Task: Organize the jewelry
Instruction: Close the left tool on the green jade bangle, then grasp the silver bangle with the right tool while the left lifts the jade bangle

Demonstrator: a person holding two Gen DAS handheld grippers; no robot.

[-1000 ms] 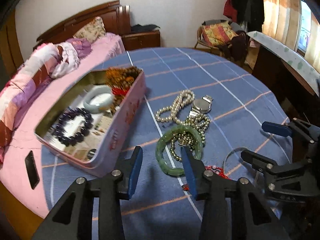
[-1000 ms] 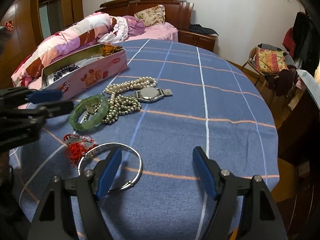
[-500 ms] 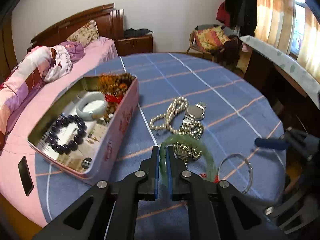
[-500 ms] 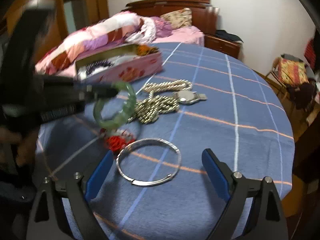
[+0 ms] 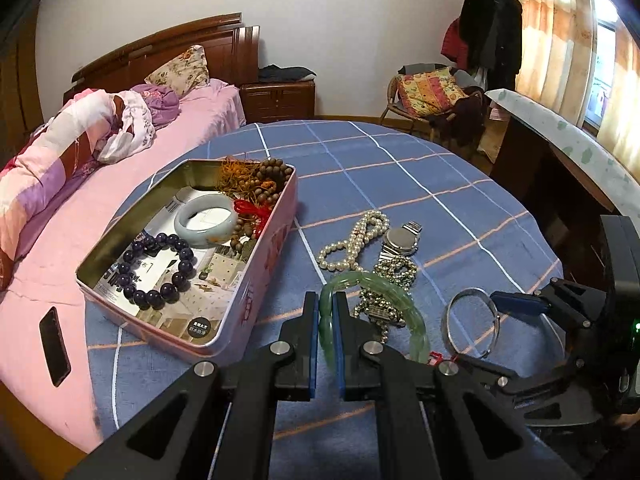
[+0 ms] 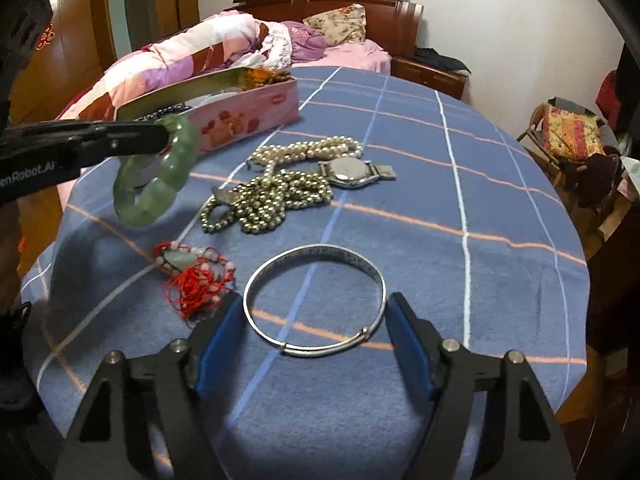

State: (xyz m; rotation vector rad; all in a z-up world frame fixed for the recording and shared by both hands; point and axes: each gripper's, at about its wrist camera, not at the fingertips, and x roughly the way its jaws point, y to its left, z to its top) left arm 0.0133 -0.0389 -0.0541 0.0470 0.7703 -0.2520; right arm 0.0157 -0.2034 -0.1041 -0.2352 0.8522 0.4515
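My left gripper (image 5: 325, 312) is shut on a green jade bangle (image 5: 380, 286) and holds it above the blue tablecloth, right of the open pink tin (image 5: 256, 304); the bangle also shows in the right wrist view (image 6: 160, 176). The tin holds a pale bangle (image 5: 205, 220), a dark bead bracelet (image 5: 158, 270) and brown beads (image 5: 268, 184). My right gripper (image 6: 316, 328) is open, its pads either side of a silver bangle (image 6: 316, 304) lying on the cloth. A pearl necklace (image 6: 308, 148), watch (image 6: 352, 170), metal bead chain (image 6: 272, 200) and red-string pendant (image 6: 192, 276) lie on the table.
The round table (image 5: 400, 168) has a blue checked cloth. A bed with pink bedding (image 5: 80, 160) is at the left, with a phone (image 5: 54, 344) on it. A chair (image 5: 432, 92) and a desk (image 5: 560, 140) stand to the right.
My left gripper closed on the green bangle and lifted it off the table. My right gripper moved forward until its open pads flank the silver bangle.
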